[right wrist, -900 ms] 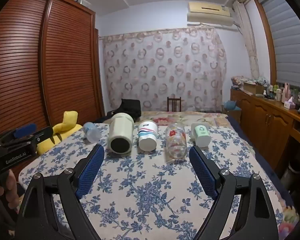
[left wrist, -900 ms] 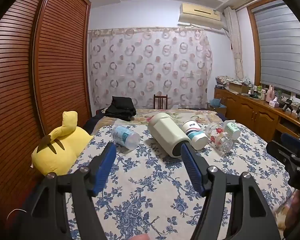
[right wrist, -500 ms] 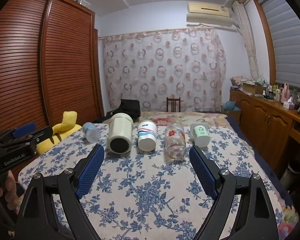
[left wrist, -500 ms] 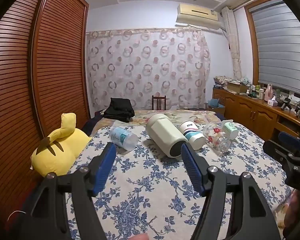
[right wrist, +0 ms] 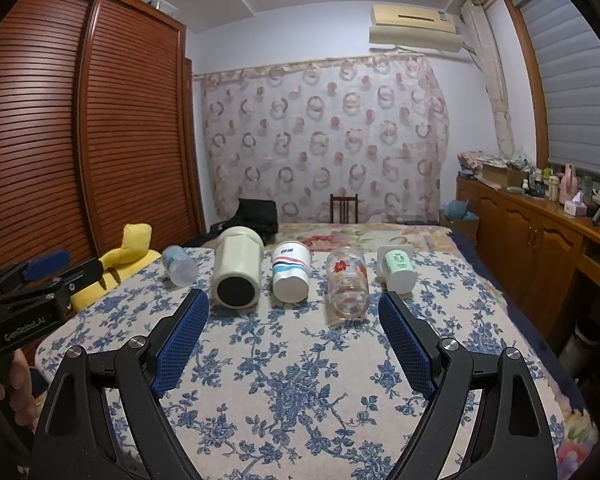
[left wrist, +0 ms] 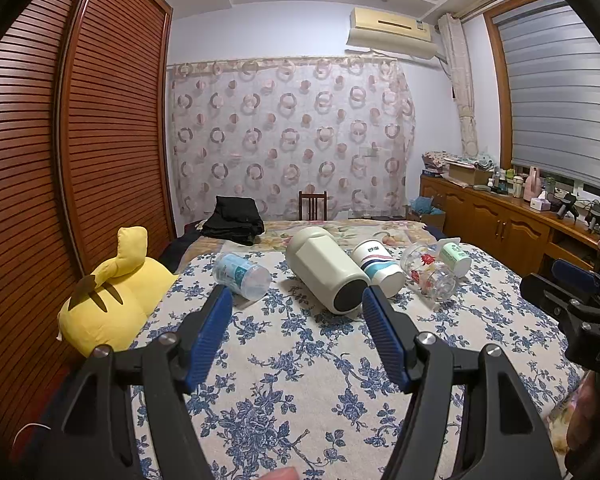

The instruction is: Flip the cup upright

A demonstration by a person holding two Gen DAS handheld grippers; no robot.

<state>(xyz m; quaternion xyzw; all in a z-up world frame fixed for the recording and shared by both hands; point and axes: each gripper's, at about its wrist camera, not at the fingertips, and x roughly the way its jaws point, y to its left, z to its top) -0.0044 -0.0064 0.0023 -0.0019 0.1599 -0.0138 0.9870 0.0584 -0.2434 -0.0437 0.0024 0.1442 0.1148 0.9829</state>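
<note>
My left gripper [left wrist: 296, 308]: fingers apart, holding nothing, above the bed [left wrist: 300, 380] | my right gripper [right wrist: 294, 312]: fingers apart, empty | five cups lie on their sides in a row across the bed's middle, cream cup [right wrist: 237, 272] second from the left edge, well apart from both grippers

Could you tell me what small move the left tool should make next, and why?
Probably ease the left tool forward toward the cream cup. All five cups lie on their sides on the floral bedspread, none grasped. The left tool is open, well short of them, and roughly lined up with the cream cup. The right tool is also open and empty.
</note>
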